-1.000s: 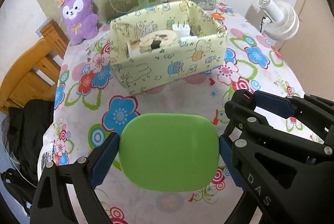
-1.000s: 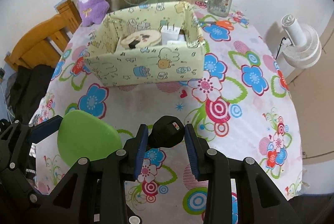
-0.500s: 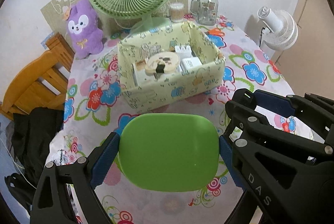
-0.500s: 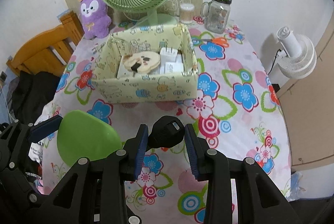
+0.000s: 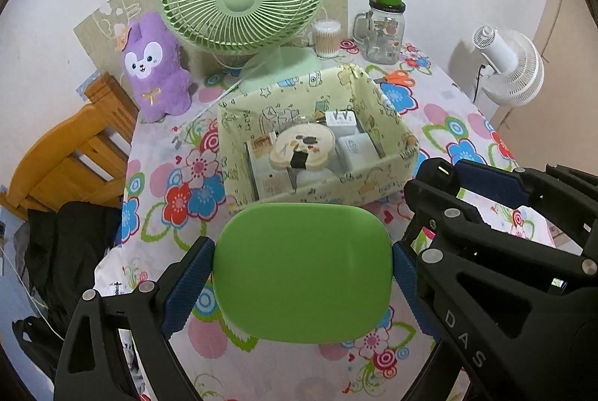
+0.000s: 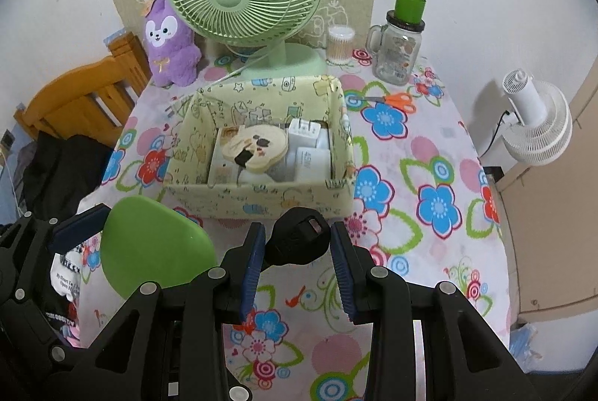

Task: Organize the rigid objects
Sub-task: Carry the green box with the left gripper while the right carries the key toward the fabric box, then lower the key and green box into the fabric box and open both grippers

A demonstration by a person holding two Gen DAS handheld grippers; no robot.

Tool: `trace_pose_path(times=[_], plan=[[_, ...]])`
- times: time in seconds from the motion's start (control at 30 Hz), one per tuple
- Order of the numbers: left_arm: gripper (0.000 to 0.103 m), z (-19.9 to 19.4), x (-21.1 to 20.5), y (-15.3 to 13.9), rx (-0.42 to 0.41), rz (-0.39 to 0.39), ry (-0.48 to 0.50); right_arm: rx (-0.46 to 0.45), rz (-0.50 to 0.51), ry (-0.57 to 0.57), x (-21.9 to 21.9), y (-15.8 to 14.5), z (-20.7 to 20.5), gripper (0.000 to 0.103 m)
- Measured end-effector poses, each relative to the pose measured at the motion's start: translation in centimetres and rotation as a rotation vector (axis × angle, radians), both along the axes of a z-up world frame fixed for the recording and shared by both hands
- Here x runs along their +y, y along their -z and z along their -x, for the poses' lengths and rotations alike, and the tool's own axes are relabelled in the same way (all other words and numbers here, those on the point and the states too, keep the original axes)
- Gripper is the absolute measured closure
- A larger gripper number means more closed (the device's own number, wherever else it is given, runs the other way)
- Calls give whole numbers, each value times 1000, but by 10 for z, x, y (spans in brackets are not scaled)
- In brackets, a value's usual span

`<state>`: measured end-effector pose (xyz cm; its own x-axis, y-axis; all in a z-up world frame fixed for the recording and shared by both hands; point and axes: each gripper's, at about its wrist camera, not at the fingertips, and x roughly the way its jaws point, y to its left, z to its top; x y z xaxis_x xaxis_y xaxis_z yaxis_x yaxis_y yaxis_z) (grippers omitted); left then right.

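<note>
Left gripper (image 5: 302,274) clenches a flat rounded green plastic case (image 5: 302,270); right gripper (image 6: 297,251) grips a small black plastic piece (image 6: 299,240); either could snag the pale patterned box (image 6: 261,203) rim and slip

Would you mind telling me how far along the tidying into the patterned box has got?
Done: the patterned box already holds a round cartoon case and white chargers. In hand: the left tool grips a green case, and the right tool is shut on a black object, both held above the floral tablecloth in front of the box. Left: placing both inside. Orange scissors lie outside.
</note>
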<state>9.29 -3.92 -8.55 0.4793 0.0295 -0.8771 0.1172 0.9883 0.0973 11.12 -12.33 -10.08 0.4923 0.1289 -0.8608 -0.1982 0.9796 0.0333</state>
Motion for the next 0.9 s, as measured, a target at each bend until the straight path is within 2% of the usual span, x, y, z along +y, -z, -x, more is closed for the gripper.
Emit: trace_pose_path(times=[0.9], plan=[[8, -81, 5, 22, 33, 11, -49, 34, 23, -64, 8, 20, -89, 65]])
